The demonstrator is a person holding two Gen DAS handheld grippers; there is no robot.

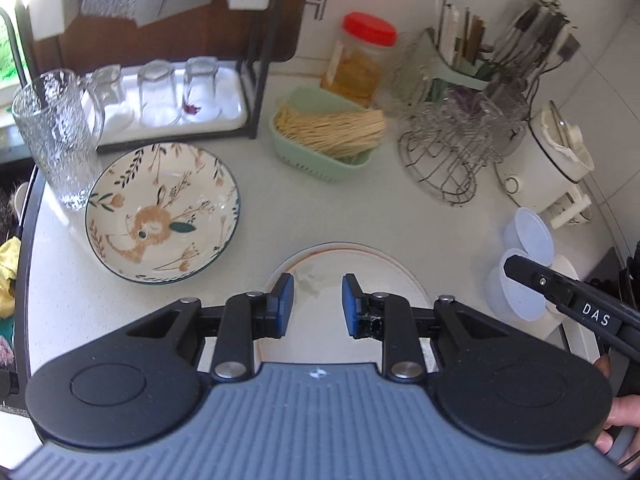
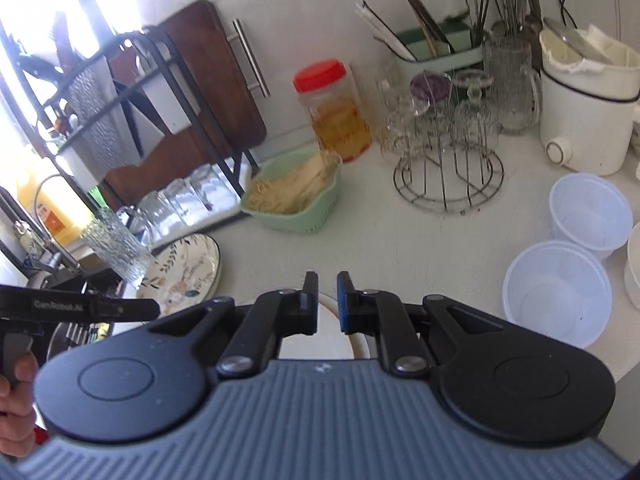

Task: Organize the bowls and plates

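The left gripper (image 1: 317, 304) hangs over a plain white plate (image 1: 360, 276) on the near part of the table (image 1: 288, 216), its blue-padded fingers (image 1: 285, 304) set a moderate width apart and holding nothing. To the far left of that plate lies a floral rabbit plate (image 1: 162, 212), touching a ribbed glass pitcher (image 1: 56, 136) at its left. The right gripper (image 2: 327, 300) sits above the white plate's right rim (image 2: 340, 332), fingers narrow with a slim gap; whether they pinch the rim I cannot tell. Two translucent plastic bowls (image 2: 558, 292) stand side by side at the right. Farther back are a green basket of sticks (image 1: 324, 136), a red-lidded jar (image 1: 362, 56) and a wire glass rack (image 1: 452, 148).
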